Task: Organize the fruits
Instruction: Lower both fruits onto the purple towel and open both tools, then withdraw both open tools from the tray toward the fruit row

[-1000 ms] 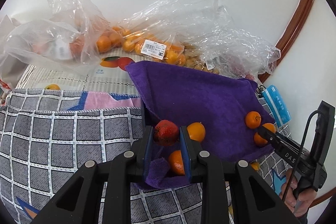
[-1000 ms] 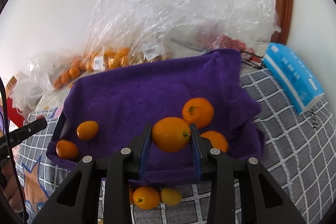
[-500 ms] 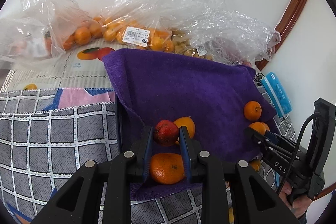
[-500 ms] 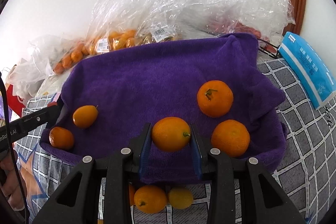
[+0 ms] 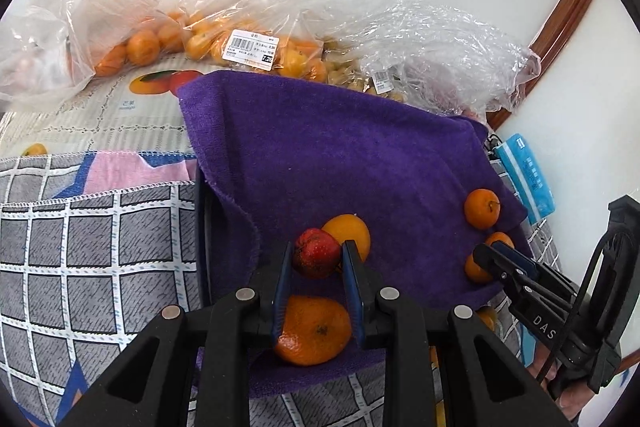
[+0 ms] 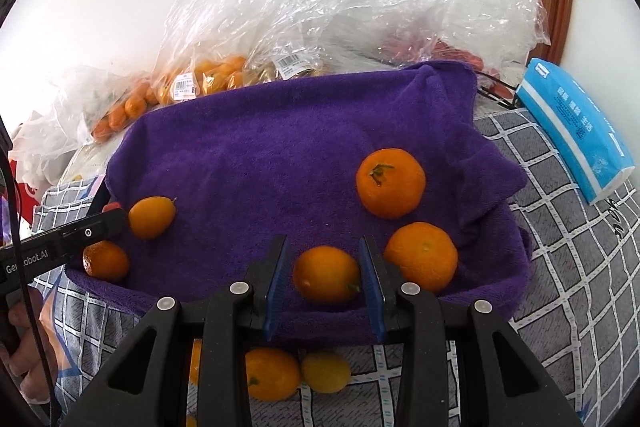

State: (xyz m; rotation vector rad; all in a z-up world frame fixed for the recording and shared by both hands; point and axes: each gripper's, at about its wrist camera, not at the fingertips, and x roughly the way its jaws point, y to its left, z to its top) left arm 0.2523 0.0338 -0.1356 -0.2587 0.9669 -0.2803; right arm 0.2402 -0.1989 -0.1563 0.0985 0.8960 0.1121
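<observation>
left gripper (image 5: pixel 316 261) pinching a small dark-red round fruit (image 5: pixel 316 259) over the purple towel (image 5: pixel 340 155); right gripper (image 6: pixel 325 273) spread around a small orange citrus (image 6: pixel 326 273)

right gripper (image 6: pixel 324 279) open around an orange (image 6: pixel 326 274) on purple towel (image 6: pixel 280 155)

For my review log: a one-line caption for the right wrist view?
Right gripper open around a small orange fruit on the purple towel, two mandarins alongside.

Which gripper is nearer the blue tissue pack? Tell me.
Right. The right gripper is over the purple towel's near right corner, beside the blue tissue pack; the left gripper is over the towel's far-left end.
</observation>
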